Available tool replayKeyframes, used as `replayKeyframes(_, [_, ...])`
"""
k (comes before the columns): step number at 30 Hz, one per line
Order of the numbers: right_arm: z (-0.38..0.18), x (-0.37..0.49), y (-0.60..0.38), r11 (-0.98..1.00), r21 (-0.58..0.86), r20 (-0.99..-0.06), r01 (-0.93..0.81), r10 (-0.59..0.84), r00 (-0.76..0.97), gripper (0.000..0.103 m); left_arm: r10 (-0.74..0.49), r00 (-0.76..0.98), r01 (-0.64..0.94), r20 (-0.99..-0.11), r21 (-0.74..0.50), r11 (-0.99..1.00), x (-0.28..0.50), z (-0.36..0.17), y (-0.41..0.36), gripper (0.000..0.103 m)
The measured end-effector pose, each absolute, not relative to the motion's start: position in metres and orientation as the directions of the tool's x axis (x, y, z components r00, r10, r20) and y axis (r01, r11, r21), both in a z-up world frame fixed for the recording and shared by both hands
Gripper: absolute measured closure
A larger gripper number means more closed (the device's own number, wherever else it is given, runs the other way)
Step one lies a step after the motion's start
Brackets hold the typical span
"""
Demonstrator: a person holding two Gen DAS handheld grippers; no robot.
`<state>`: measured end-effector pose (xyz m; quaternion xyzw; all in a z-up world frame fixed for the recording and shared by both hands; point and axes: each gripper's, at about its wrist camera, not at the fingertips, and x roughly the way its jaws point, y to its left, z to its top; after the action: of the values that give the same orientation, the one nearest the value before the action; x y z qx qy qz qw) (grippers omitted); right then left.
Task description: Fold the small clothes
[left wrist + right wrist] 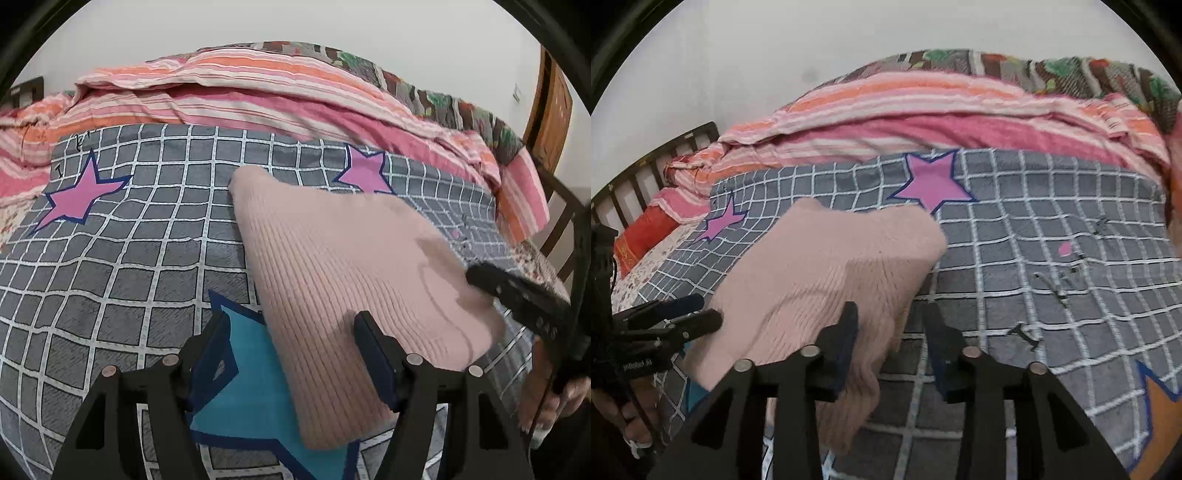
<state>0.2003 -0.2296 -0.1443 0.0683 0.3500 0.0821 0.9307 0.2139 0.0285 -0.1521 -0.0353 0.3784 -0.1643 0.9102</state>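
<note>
While my left gripper point(291, 350) sits with jaws apart over the pink knit garment point(343, 273), pads not pressing it, my right gripper point(892, 339) is also parted, its left finger point(846, 332) against the knit's edge. Only the right view shows an orange star point(1160, 417); only the left shows a teal star point(255, 398). Garment lies on grey checked bedding point(110, 266), striped quilt point(229, 92) behind.

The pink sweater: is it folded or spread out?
Folded: the pink sweater lies as a compact doubled block on the bed cover.

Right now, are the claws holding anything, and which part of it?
Nothing is held. An edge of the pink knit garment lies inside the left claw and the right claw, but both stand open.
</note>
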Motion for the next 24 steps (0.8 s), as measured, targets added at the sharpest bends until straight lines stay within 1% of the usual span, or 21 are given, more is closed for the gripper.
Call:
replayKeyframes(1, [-0.142,0.195,-0.233,0.977,0.193,-0.644,-0.085,0.192,0.741,0.058,-0.324,0.666,0.268,-0.672,-0.190,0.945,0.214,-0.149,0.029,0.035])
replayKeyframes(4, [-0.141,0.182,-0.241,0.967,0.249,-0.658,-0.047,0.205,0.725,0.058,-0.304,0.675,0.257,-0.672,-0.171,0.951,0.211,-0.142,0.027,0.035])
replayKeyframes(7, [-0.136,0.165,-0.239,0.979,0.205,-0.698,0.003,0.144,0.701,0.058,-0.288,0.679,0.262,-0.675,-0.143,0.954,0.203,-0.129,0.026,0.035])
replayKeyframes(8, [-0.133,0.161,-0.239,0.982,0.187,-0.708,0.009,0.128,0.695,0.058,-0.282,0.706,0.265,-0.649,-0.127,0.956,0.195,-0.119,0.028,0.035])
replayKeyframes(10, [-0.123,0.145,-0.239,0.985,0.172,-0.717,0.024,0.108,0.689,0.058,-0.255,0.734,0.238,-0.630,-0.114,0.965,0.186,-0.107,0.032,0.034])
replayKeyframes(13, [-0.112,0.125,-0.239,0.989,0.146,-0.737,0.035,0.085,0.671,0.054,-0.269,0.716,0.207,-0.644,-0.172,0.963,0.167,-0.097,0.038,0.028])
replayKeyframes(14, [-0.109,0.118,-0.238,0.990,0.134,-0.741,0.039,0.074,0.667,0.048,-0.267,0.708,0.203,-0.653,-0.174,0.964,0.163,-0.096,0.038,0.028])
replayKeyframes(15, [-0.107,0.111,-0.238,0.991,0.123,-0.744,0.048,0.060,0.666,0.045,-0.253,0.705,0.193,-0.662,-0.165,0.967,0.157,-0.095,0.037,0.028])
replayKeyframes(16, [-0.105,0.106,-0.238,0.992,0.114,-0.744,0.053,0.050,0.666,0.037,-0.233,0.709,0.179,-0.666,-0.150,0.972,0.150,-0.093,0.035,0.028])
replayKeyframes(17, [-0.102,0.099,-0.237,0.993,0.106,-0.743,0.057,0.041,0.668,0.030,-0.212,0.713,0.165,-0.668,-0.134,0.977,0.141,-0.090,0.034,0.027])
replayKeyframes(18, [-0.098,0.090,-0.238,0.993,0.103,-0.736,0.061,0.035,0.676,0.026,-0.206,0.711,0.161,-0.673,-0.129,0.979,0.133,-0.087,0.032,0.026])
replayKeyframes(19, [-0.094,0.084,-0.239,0.992,0.106,-0.731,0.065,0.034,0.682,0.018,-0.201,0.707,0.158,-0.678,-0.126,0.979,0.125,-0.084,0.030,0.023])
replayKeyframes(20, [-0.090,0.077,-0.241,0.991,0.117,-0.722,0.068,0.038,0.691,0.013,-0.198,0.706,0.154,-0.680,-0.126,0.980,0.119,-0.082,0.029,0.021])
replayKeyframes(21, [-0.084,0.069,-0.244,0.988,0.137,-0.705,0.065,0.051,0.707,0.012,-0.191,0.709,0.151,-0.679,-0.118,0.981,0.110,-0.077,0.027,0.021])
replayKeyframes(23, [-0.073,0.056,-0.248,0.986,0.153,-0.685,0.070,0.055,0.726,0.006,-0.174,0.717,0.146,-0.675,-0.098,0.984,0.096,-0.070,0.023,0.019])
replayKeyframes(24, [-0.068,0.048,-0.250,0.985,0.155,-0.681,0.071,0.055,0.730,0.005,-0.172,0.720,0.151,-0.672,-0.090,0.984,0.089,-0.066,0.021,0.019])
